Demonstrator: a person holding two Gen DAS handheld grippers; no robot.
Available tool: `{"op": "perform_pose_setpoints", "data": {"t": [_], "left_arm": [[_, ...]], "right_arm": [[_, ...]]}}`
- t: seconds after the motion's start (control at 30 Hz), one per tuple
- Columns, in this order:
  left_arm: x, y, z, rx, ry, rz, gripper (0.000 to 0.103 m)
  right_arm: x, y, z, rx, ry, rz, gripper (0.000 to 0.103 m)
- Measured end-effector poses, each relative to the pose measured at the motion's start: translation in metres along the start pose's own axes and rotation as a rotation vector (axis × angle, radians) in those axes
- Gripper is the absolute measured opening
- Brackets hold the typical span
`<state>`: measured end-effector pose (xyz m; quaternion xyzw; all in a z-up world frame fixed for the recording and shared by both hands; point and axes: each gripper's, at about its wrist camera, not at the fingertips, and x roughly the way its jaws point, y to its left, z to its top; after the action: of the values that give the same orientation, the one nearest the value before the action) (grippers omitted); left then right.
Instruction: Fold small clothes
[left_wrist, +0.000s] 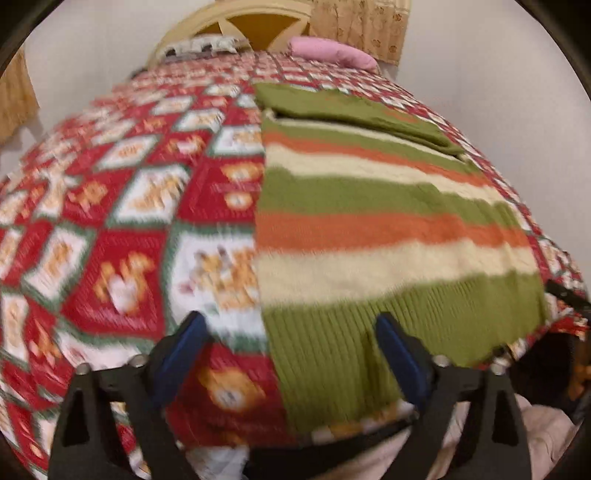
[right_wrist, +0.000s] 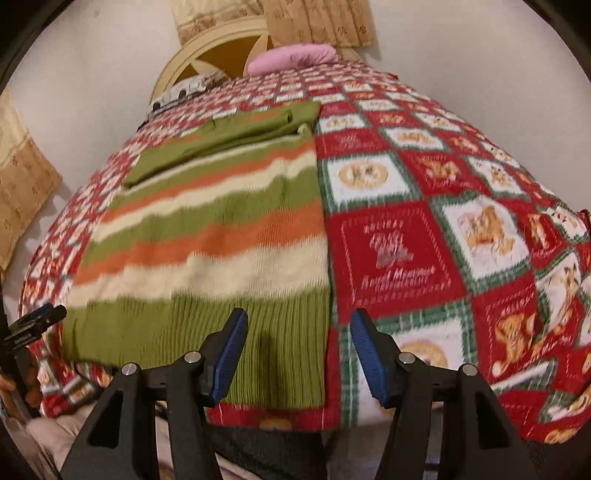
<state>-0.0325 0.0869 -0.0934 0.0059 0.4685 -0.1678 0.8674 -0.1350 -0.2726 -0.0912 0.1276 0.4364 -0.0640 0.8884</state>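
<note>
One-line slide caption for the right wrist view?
Right gripper, jaws open, over the striped sweater's green hem corner on the bedspread.

Each hand-held gripper is matte black plastic — two angular arms with triangular cut-outs, silver round-headed screws at the joints. The left gripper (left_wrist: 291, 354) and the right gripper (right_wrist: 299, 350) both carry ribbed, deep-blue pads (right_wrist: 231, 356) on their fingers. Near the bottom edge, pale pinkish-white clothing (left_wrist: 543, 439) shows — the person's.

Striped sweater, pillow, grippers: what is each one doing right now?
striped sweater: flat on the bedspread, sleeve folded across its top
pink pillow: lying at the headboard
left gripper: open, over the sweater's left hem corner
right gripper: open, over the right hem corner
</note>
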Motion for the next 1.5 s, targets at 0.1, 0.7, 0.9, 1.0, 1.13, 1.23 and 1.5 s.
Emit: {"op": "perform_pose_setpoints", "data": {"t": [0.1,0.7,0.9,1.0,1.13,1.23,1.5], "left_arm": [[0.001,-0.005,-0.010,0.013,0.028,-0.023,0.076],[-0.009,-0.008,-0.024,0.016,0.051,-0.100,0.011],[-0.020,-0.014,-0.009,0.046,0.011,-0.123,0.006],[-0.030,-0.020,0.011,0.084,-0.051,-0.130,0.007],[-0.032,-0.016,0.049,0.050,-0.107,-0.148,0.006],[-0.025,-0.008,0.080,0.007,-0.122,-0.149,0.007],[-0.025,0.024,0.102,0.002,-0.143,-0.076,0.012]], "right_arm": [[0.005,0.005,-0.010,-0.020,0.032,0.011,0.059],[0.006,0.017,-0.024,-0.110,0.059,0.024,0.013],[0.004,-0.002,-0.007,0.051,0.079,0.214,0.009],[0.000,-0.002,0.013,0.093,0.046,0.298,0.009],[0.001,0.005,0.052,0.135,0.000,0.396,0.009],[0.010,0.010,0.085,0.123,-0.044,0.386,0.009],[0.062,0.006,0.135,0.150,-0.053,0.286,0.008]]}}
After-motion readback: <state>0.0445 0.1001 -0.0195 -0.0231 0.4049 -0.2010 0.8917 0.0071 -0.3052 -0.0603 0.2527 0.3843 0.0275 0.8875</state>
